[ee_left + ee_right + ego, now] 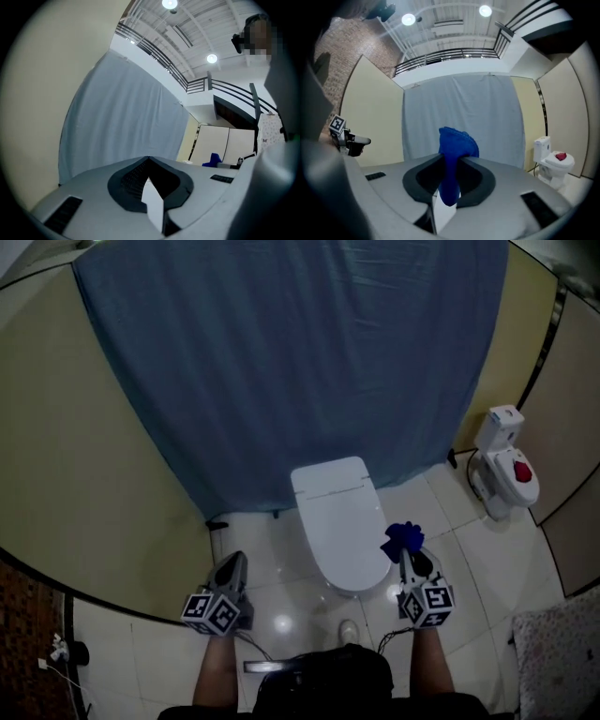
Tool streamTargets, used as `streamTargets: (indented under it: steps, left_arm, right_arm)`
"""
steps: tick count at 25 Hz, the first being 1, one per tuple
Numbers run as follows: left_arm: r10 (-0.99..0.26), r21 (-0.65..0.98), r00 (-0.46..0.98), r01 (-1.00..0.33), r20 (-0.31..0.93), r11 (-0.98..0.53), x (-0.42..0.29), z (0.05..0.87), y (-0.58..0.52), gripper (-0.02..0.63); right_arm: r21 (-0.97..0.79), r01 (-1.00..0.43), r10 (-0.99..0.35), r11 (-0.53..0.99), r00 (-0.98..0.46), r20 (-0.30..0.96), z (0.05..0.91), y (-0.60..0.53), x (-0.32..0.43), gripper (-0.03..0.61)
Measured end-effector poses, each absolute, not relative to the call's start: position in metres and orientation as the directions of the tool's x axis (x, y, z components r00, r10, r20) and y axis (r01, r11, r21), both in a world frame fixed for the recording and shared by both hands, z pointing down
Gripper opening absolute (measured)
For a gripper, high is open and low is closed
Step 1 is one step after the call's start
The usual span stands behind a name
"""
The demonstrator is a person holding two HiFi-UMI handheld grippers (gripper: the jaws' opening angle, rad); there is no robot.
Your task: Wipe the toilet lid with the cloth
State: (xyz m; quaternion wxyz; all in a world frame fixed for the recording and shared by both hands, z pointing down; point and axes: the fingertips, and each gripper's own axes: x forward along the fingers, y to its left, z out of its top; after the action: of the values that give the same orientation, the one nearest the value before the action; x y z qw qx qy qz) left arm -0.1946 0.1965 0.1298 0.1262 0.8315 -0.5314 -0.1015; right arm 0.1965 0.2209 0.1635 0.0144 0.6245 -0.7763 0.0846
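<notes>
My right gripper [407,559] clamps the blue cloth [403,536] just beside the closed white toilet lid [339,521]. My left gripper [232,565] is closed, empty, over the glossy tiled floor [281,554], with a blue curtain [281,362] behind.

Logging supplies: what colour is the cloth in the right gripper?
Blue. The cloth shows best in the right gripper view, clamped in the right gripper.

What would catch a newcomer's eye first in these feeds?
The big blue curtain fills the back of the head view, with the closed white toilet lid just in front of it. Next comes the bright blue cloth pinched in the right tool beside the toilet's right side, while the left tool hangs shut and empty on the other side.
</notes>
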Motion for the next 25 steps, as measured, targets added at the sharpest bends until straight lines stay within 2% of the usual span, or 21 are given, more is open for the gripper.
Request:
streamTargets:
  steps: [7,17,25]
  left_arm:
    - [-0.909,0.294,0.405,-0.861,-0.099,-0.415,-0.256,0.119,0.253,-0.009]
    - [-0.882,0.313,0.431,-0.825,-0.191,-0.47,-0.268,0.097,0.288,-0.008]
    - [-0.884,0.318,0.424,-0.826,-0.198,-0.467,-0.278,0.097,0.296,-0.009]
  right_arm:
    - [-0.102,-0.977,-0.979,0.189,-0.196,0.06,0.137,0.28,0.14,0.06]
    - [-0.101,-0.984,-0.989,0.146,-0.144,-0.022,0.127,0.323,0.125,0.057]
    - [-0.097,-0.986,-0.991,0.136,-0.137,0.003,0.129,0.333,0.123,0.057]
